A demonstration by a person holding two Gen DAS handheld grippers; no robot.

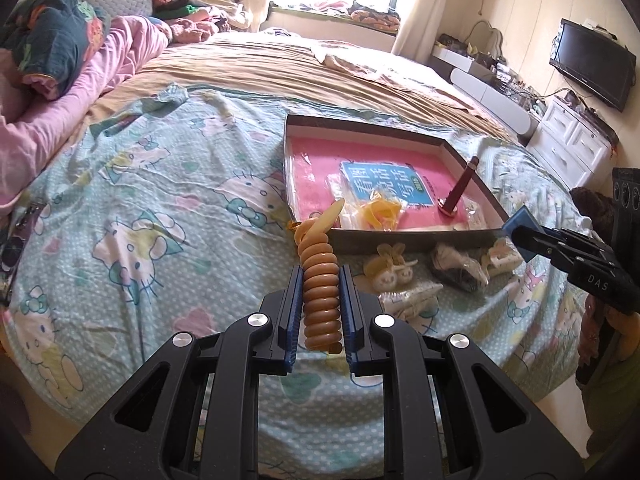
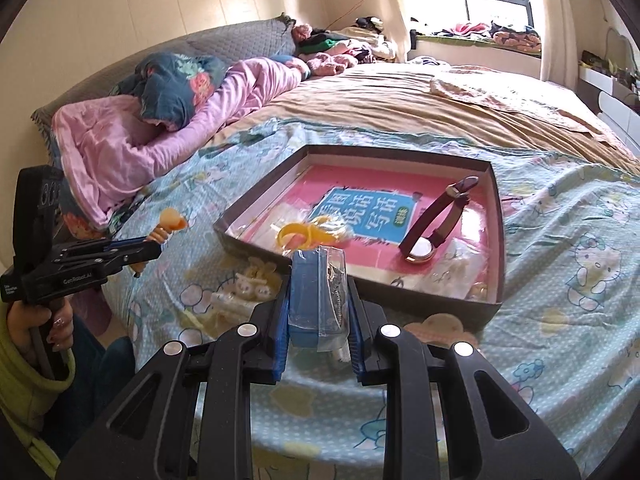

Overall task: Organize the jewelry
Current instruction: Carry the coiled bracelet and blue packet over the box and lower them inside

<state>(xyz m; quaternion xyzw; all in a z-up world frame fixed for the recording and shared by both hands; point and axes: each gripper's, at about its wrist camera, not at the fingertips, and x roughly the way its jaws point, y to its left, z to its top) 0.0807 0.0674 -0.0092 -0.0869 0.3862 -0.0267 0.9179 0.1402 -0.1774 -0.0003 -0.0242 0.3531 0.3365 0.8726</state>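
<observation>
L gripper (image 1: 320, 280) is clamped on an orange coil (image 1: 320, 292), long axis running along the fingers toward the box (image 1: 360, 126). R gripper (image 2: 320, 292) is clamped on a bagged blue item (image 2: 308, 296). Box lies just ahead of both, a bit right of L, near wall closest; R looks nearer. A watch (image 2: 436, 220) is inside; 3 or so pkts (image 1: 456, 268) lie on the sheet before the near wall.

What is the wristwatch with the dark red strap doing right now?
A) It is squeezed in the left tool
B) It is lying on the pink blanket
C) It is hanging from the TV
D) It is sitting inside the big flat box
D: the wristwatch sits inside the box on the bed, touched by neither tool; the left tool pinches an orange spiral coil and the right tool pinches a small blue packet.
</observation>
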